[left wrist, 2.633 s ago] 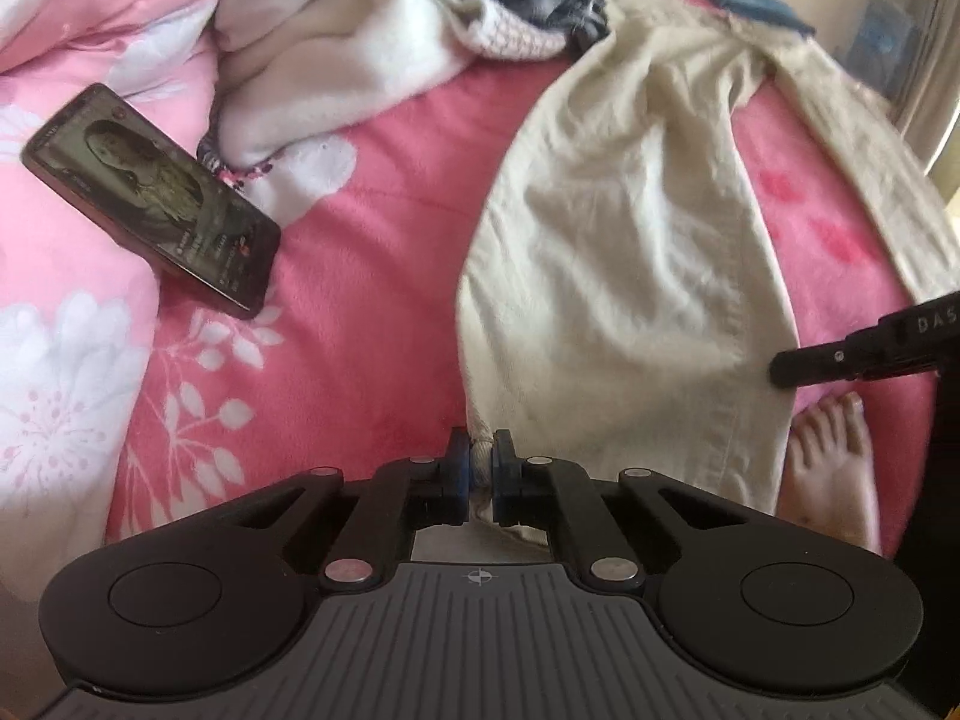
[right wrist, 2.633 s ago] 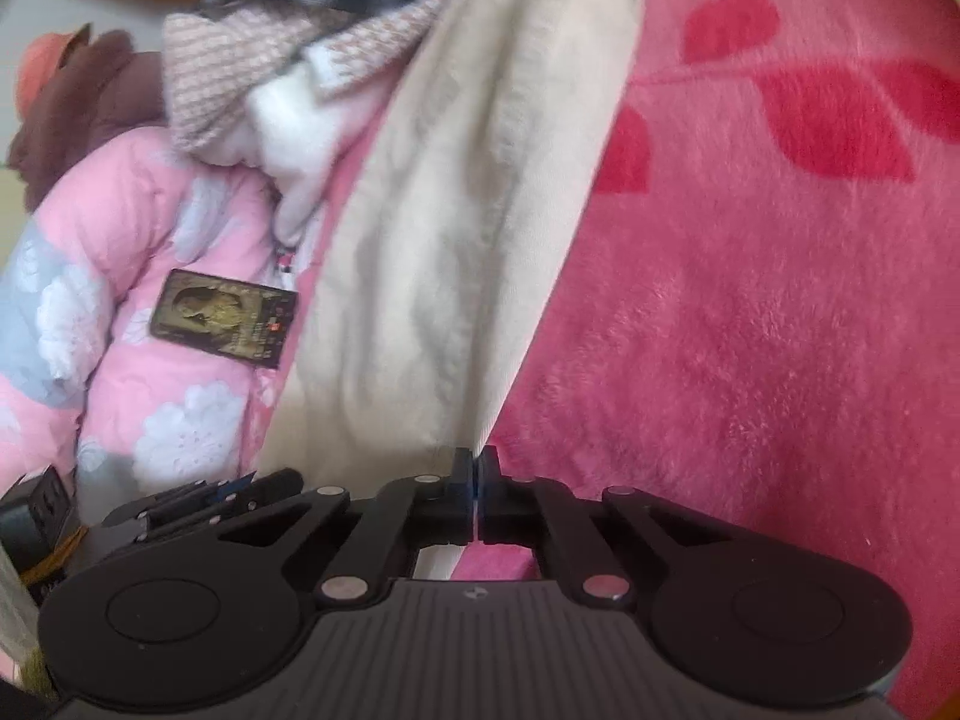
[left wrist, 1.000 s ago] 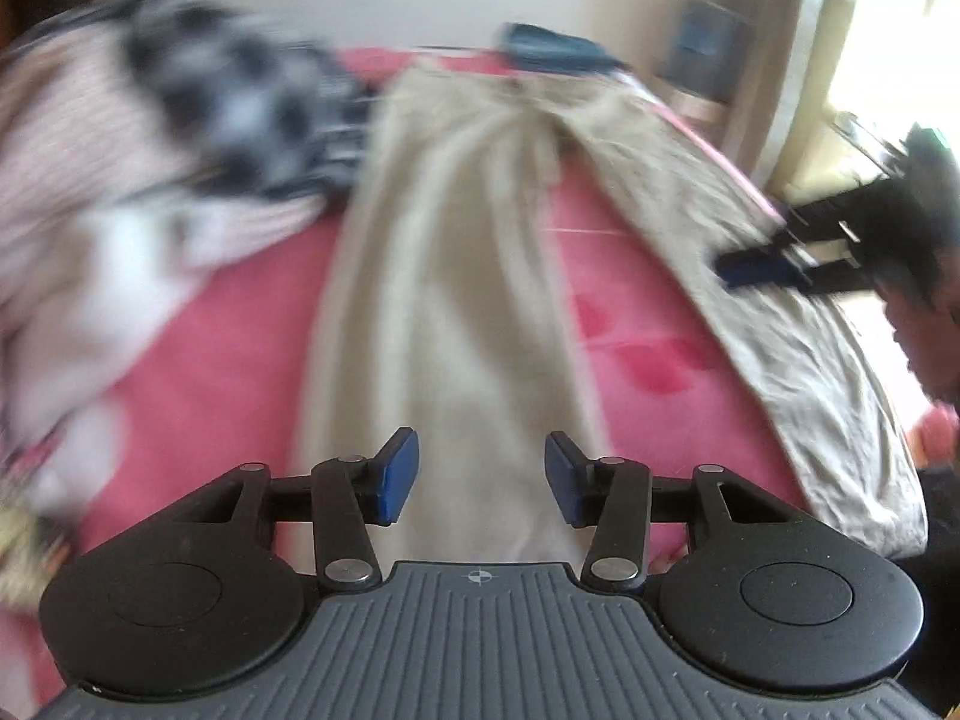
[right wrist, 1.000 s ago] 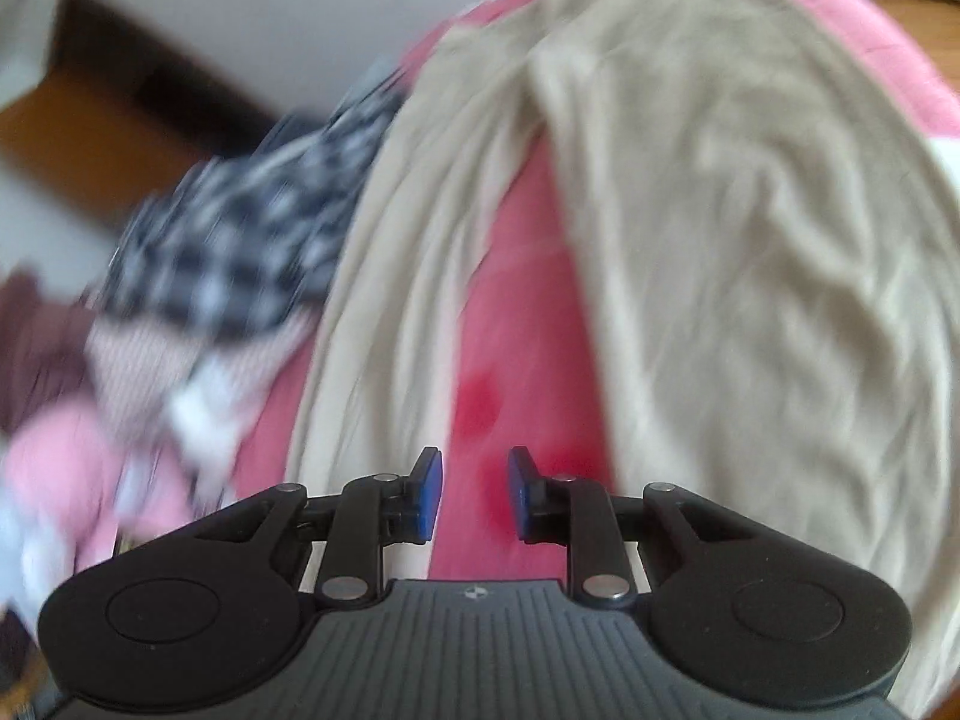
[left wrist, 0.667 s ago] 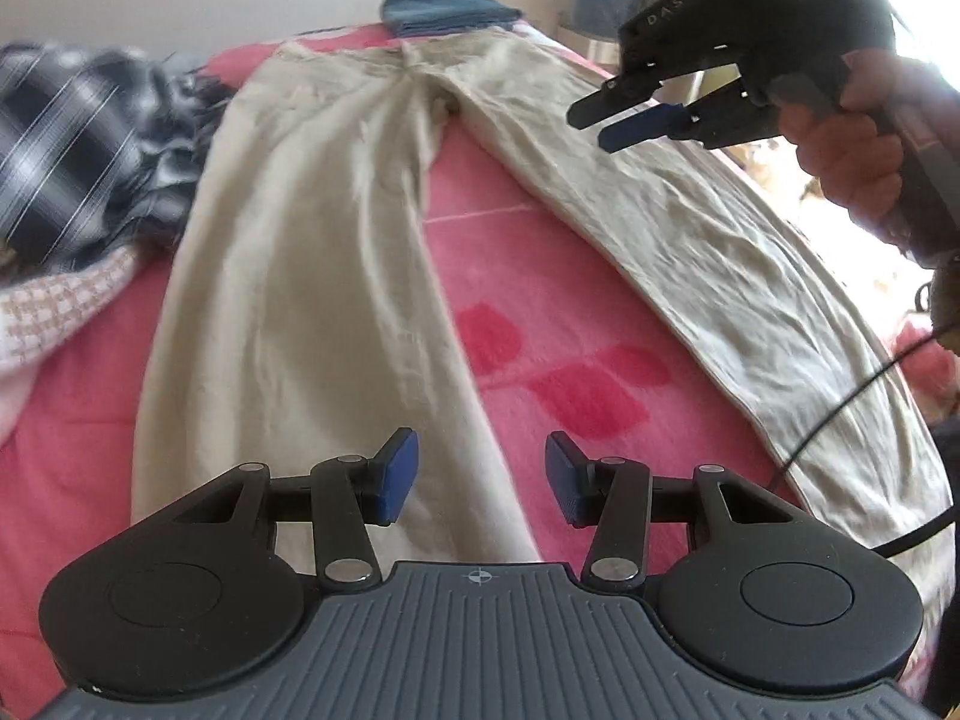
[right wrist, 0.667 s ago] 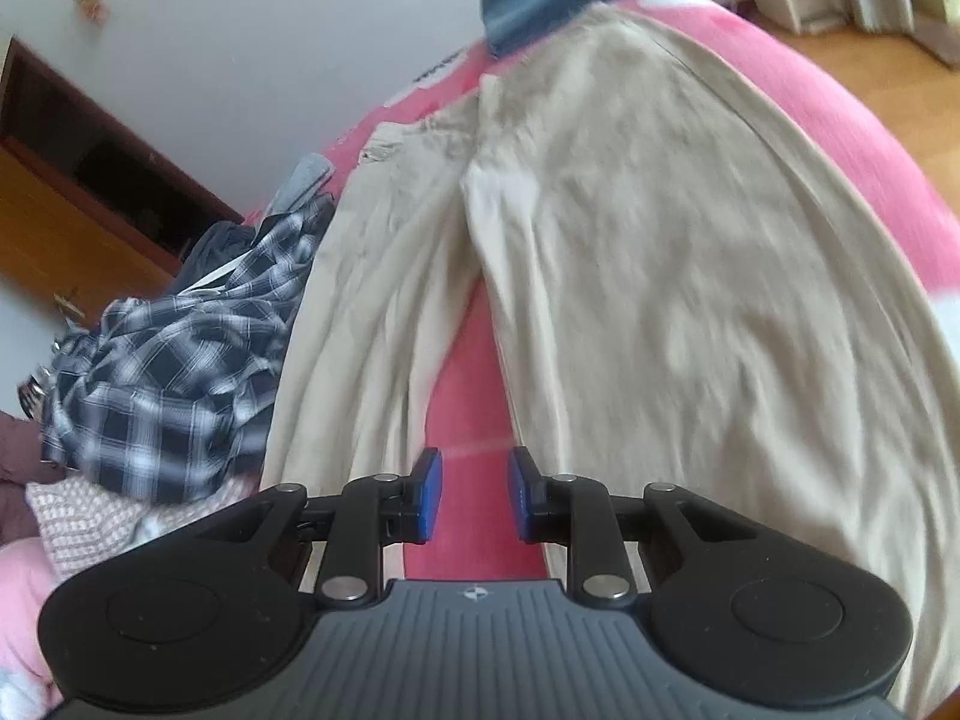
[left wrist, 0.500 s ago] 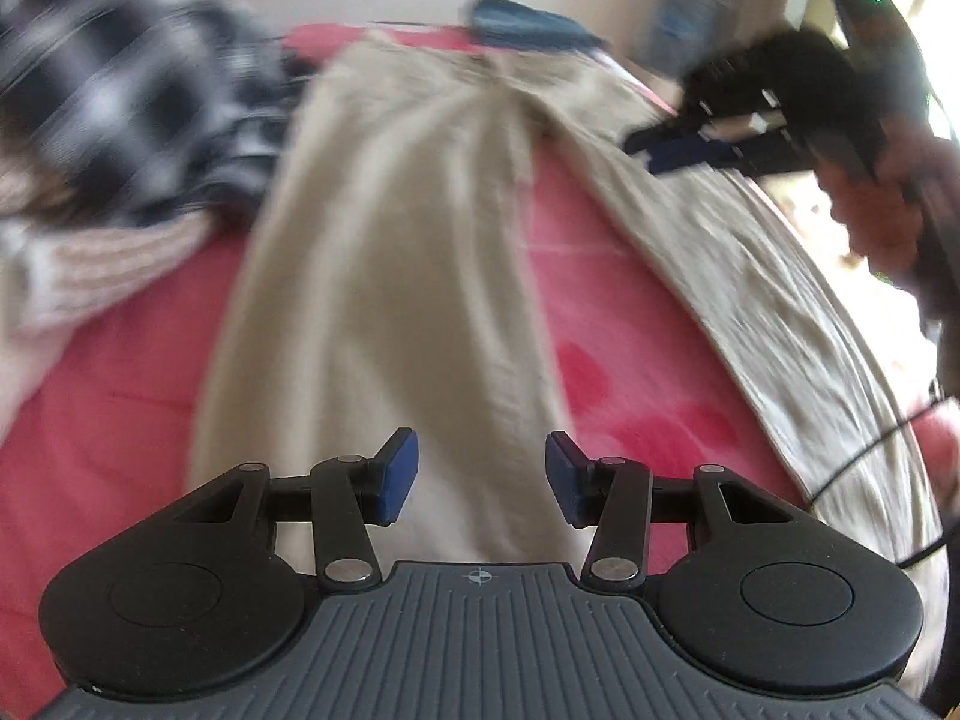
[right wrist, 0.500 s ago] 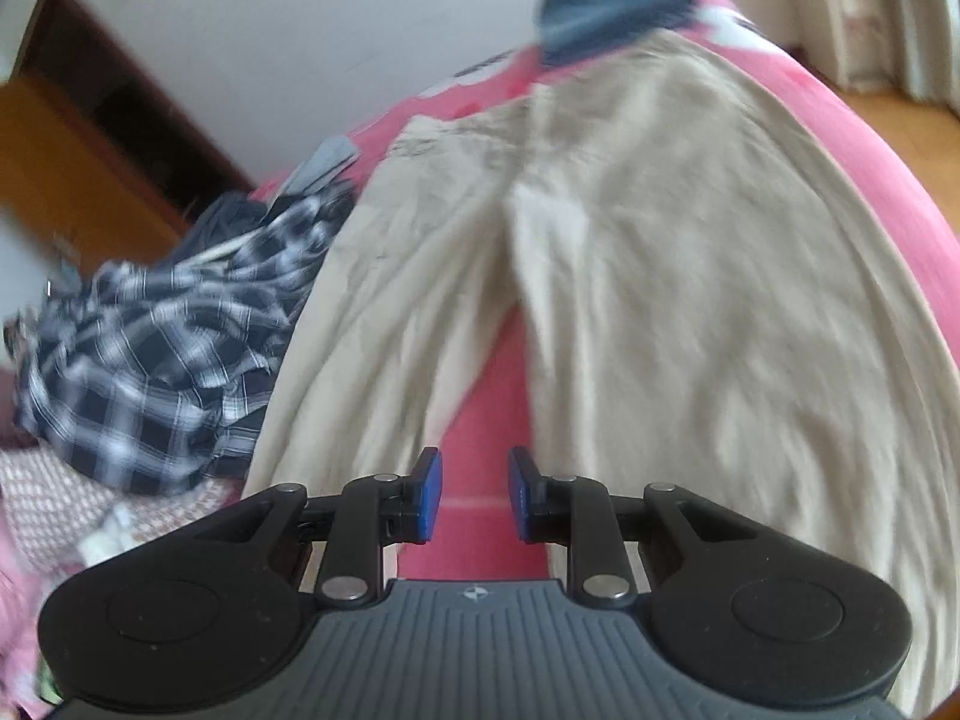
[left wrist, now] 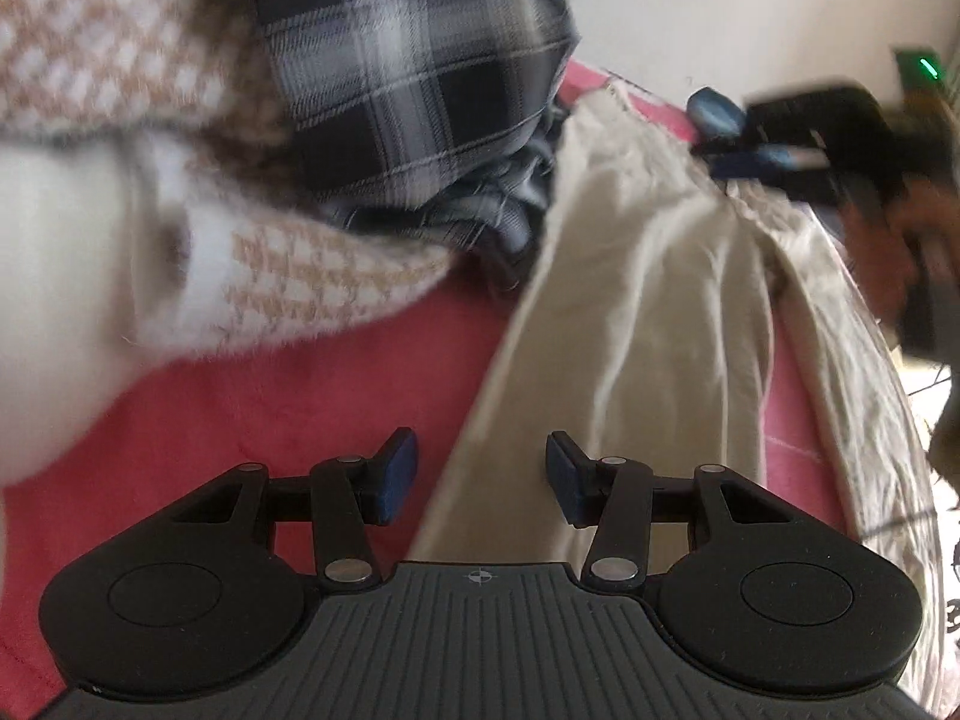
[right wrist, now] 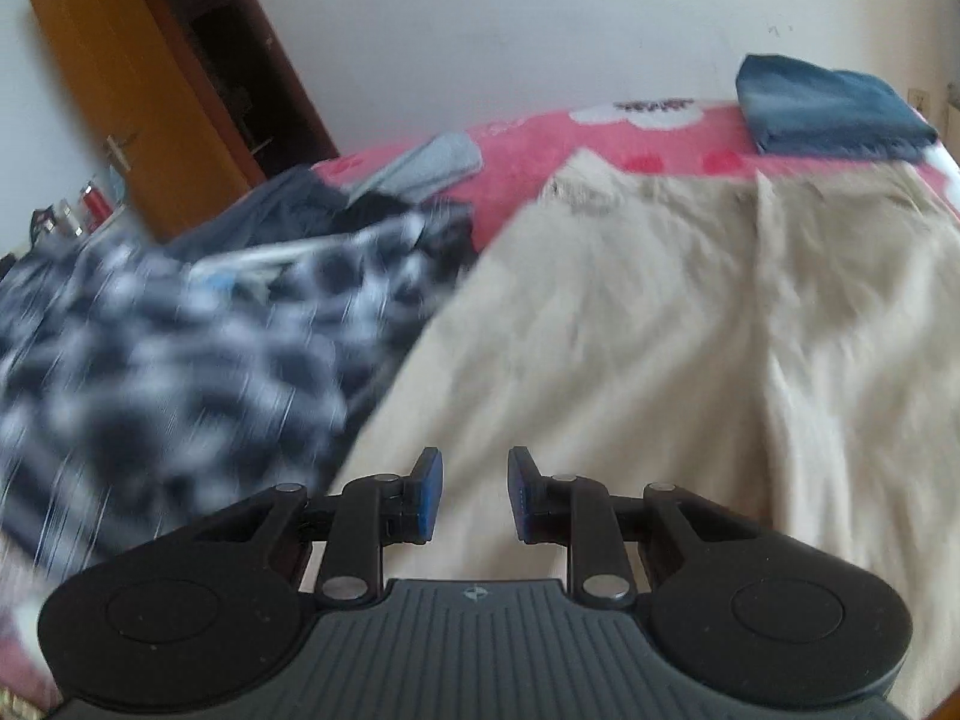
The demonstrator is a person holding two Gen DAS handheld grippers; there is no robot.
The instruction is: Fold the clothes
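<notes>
Creased beige cotton trousers (right wrist: 690, 324) lie flat on the fuzzy pink bed (left wrist: 288, 402) beside a rumpled plaid shirt (left wrist: 414, 78); left gripper (left wrist: 480, 474) and right gripper (right wrist: 475, 495) both hover spread and empty.

bed (right wrist: 528, 132): pink cover | on it: beige trousers (right wrist: 660, 312), plaid shirt (left wrist: 420, 60), folded blue cloth (right wrist: 828, 108)
</notes>
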